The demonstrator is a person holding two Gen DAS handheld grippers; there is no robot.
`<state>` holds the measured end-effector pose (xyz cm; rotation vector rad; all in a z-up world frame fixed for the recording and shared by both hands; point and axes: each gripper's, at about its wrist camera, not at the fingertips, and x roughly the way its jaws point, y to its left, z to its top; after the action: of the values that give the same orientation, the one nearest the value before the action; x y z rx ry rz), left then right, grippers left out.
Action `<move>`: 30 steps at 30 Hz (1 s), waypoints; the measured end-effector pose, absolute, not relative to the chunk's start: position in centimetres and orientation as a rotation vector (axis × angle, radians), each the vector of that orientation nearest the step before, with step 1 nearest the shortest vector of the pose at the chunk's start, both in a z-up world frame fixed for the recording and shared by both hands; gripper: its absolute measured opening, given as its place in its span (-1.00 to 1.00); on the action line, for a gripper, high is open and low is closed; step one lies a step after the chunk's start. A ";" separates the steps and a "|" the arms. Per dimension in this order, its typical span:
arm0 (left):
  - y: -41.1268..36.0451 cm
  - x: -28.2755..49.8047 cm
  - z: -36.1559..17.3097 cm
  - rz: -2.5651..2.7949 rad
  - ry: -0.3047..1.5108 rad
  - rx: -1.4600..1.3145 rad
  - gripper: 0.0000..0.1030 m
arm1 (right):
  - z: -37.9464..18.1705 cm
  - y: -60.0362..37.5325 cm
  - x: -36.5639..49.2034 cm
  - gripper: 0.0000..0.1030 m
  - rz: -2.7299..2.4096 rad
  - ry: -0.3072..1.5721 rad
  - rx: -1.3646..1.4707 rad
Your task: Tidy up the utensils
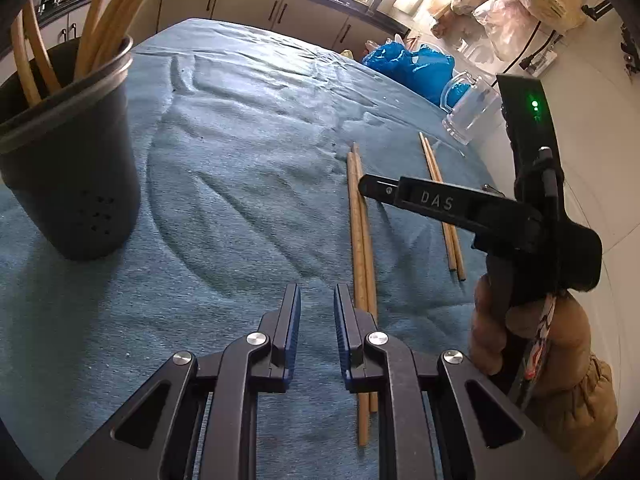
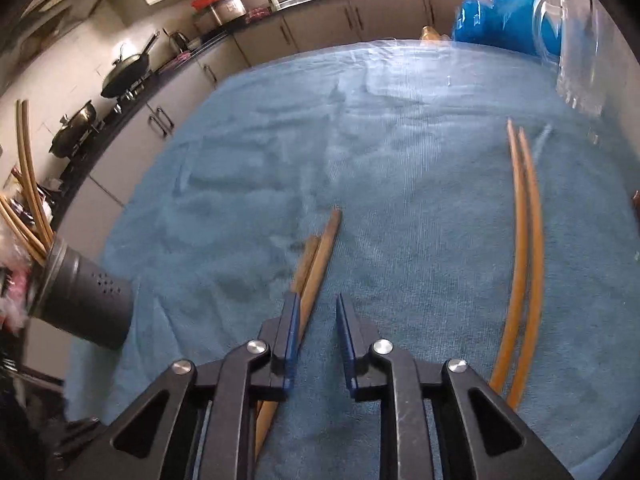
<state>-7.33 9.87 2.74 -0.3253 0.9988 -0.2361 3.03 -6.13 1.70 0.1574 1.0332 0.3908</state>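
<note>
My right gripper [image 2: 318, 322] has its jaws narrowly parted and empty, with one chopstick pair [image 2: 316, 256] just left of them; the left gripper [image 1: 317, 312] likewise holds nothing, the holder [image 1: 70, 152] far left.

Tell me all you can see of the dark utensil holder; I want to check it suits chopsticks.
The dark utensil holder is a round, matte charcoal cup with a pale metal-looking rim and a cluster of small holes low on its side. It stands upright on the blue towel, at its left. Several long wooden chopsticks already lean inside. Neither gripper touches it.
</note>
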 end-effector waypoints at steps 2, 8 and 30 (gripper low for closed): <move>9.9 -7.3 2.7 -0.234 0.997 -0.326 -0.69 | 1.9 -5.9 2.8 -0.62 0.361 1.034 0.128; 9.6 -7.5 2.7 -0.232 1.001 -0.330 -0.69 | 2.7 -4.5 2.5 -0.65 0.305 1.030 0.024; 6.4 -3.7 3.1 -0.245 1.049 -0.235 -0.64 | 2.2 -10.4 -0.2 -0.78 0.250 1.132 0.039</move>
<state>-3.73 6.35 3.09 -0.2352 1.0491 -0.2449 -0.24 -10.43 2.16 0.0388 1.1324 0.2502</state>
